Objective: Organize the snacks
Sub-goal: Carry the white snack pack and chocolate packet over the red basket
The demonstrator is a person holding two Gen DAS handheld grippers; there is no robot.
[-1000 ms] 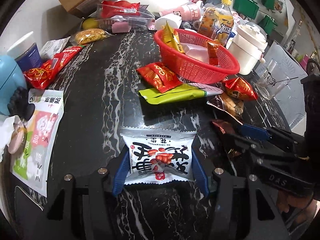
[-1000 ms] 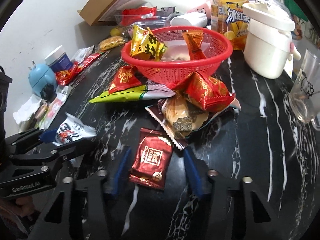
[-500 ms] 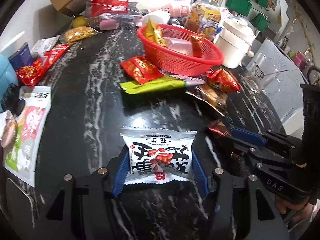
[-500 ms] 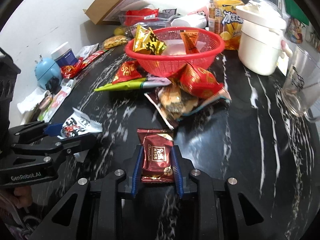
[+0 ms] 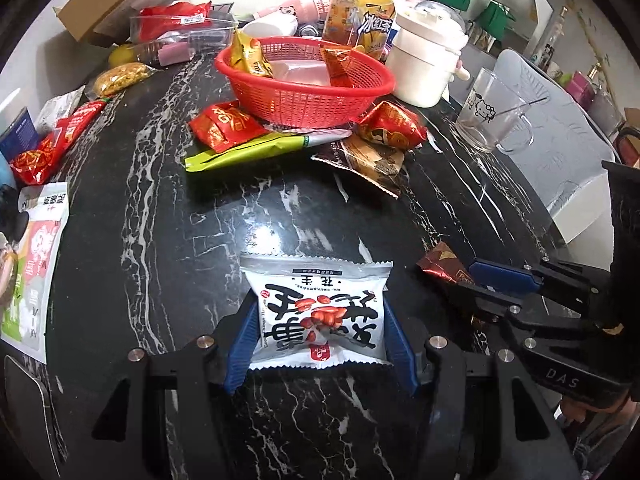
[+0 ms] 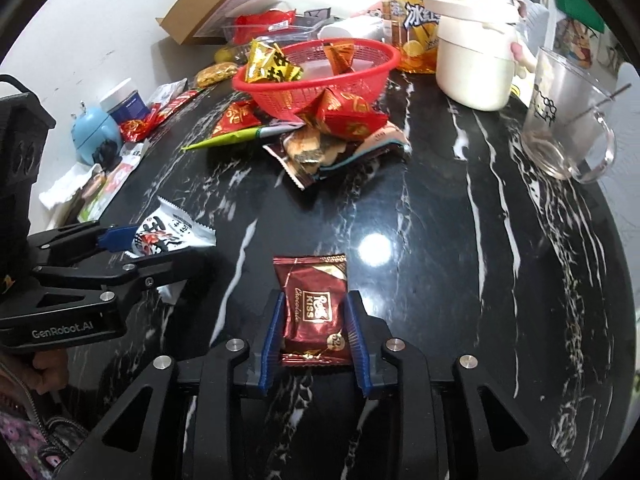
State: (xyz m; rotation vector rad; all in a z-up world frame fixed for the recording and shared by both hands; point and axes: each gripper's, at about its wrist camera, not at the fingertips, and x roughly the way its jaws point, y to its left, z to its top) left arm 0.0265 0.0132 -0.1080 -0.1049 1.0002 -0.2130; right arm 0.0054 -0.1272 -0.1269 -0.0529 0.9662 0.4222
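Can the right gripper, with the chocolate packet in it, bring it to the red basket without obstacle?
Probably yes. The right gripper is shut on the chocolate packet, and bare tabletop lies ahead. The snack heap before the red basket must be passed over.

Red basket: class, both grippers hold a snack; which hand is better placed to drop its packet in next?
Left, narrowly: in its view the red basket sits nearly straight ahead of the peanut packet, path clear. Judgement only.

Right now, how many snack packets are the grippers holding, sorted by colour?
White peanut packet: 1, clamped in the left gripper.
Dark red chocolate packet: 1, between the jaws of the right gripper, which have just closed and then eased a little.
Total: 2
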